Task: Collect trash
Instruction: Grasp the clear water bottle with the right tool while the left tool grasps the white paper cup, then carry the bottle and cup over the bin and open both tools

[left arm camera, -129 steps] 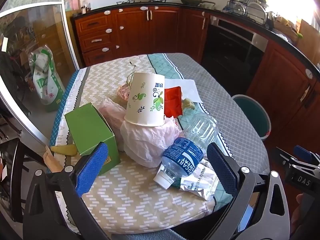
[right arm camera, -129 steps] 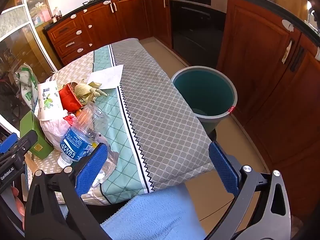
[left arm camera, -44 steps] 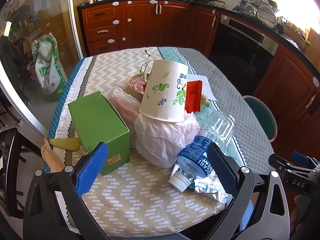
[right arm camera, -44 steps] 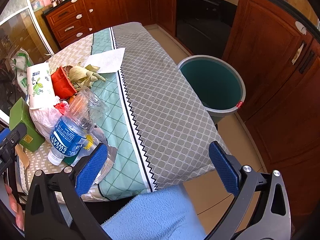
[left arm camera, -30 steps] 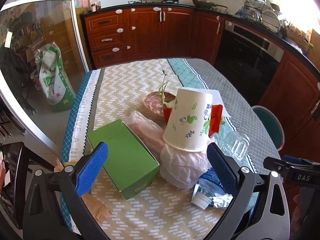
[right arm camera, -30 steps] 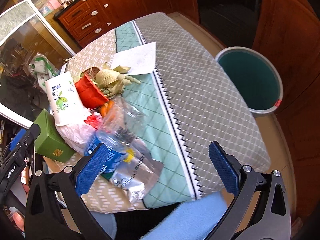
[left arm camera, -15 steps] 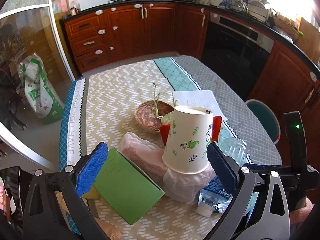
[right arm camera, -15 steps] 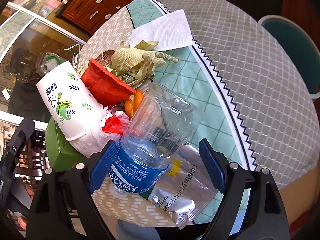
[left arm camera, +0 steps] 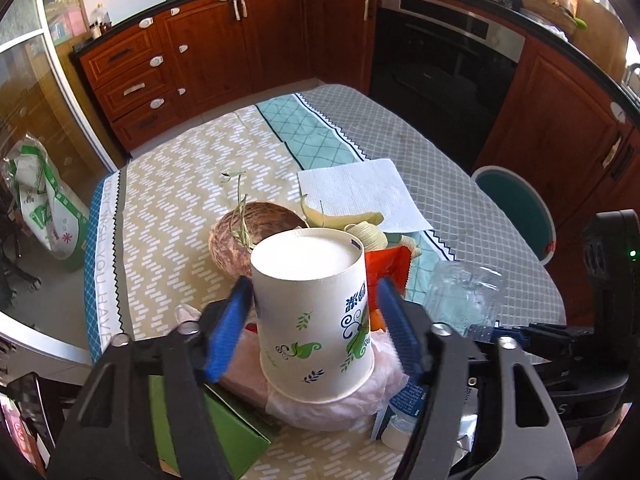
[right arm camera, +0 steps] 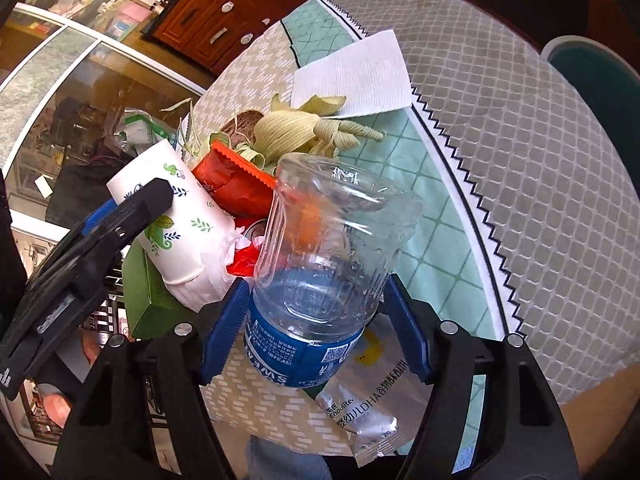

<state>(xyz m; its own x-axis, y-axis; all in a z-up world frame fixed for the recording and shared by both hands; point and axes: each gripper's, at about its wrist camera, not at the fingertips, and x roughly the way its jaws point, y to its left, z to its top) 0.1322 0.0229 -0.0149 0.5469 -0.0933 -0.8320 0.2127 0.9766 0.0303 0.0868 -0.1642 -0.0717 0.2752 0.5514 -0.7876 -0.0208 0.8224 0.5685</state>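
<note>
A pile of trash lies on the patterned tablecloth [left arm camera: 172, 200]. A white paper cup [left arm camera: 316, 320] with a leaf print stands upside down on a pink plastic bag [left arm camera: 320, 404]. My left gripper [left arm camera: 314, 284] straddles the cup. Its jaws are closing: the left pad is close to the cup and a small gap shows at the right pad. A clear water bottle [right arm camera: 328, 248] with a blue label lies on a silver foil pouch [right arm camera: 368, 392]. My right gripper [right arm camera: 316, 286] is around the bottle at the label. Its jaws are closing and both pads are against the bottle's sides.
Around the cup lie a green box [left arm camera: 236, 432], a brown husk bowl [left arm camera: 248, 236], corn husks [right arm camera: 300, 132], a red wrapper [right arm camera: 232, 184] and a white napkin [left arm camera: 360, 188]. A teal bin [left arm camera: 516, 204] stands on the floor off the table's right edge. Cabinets and an oven lie beyond.
The left gripper has moved in over the cup and its jaws have narrowed around it. The right gripper has come down onto the bottle and its jaws have narrowed onto it.
</note>
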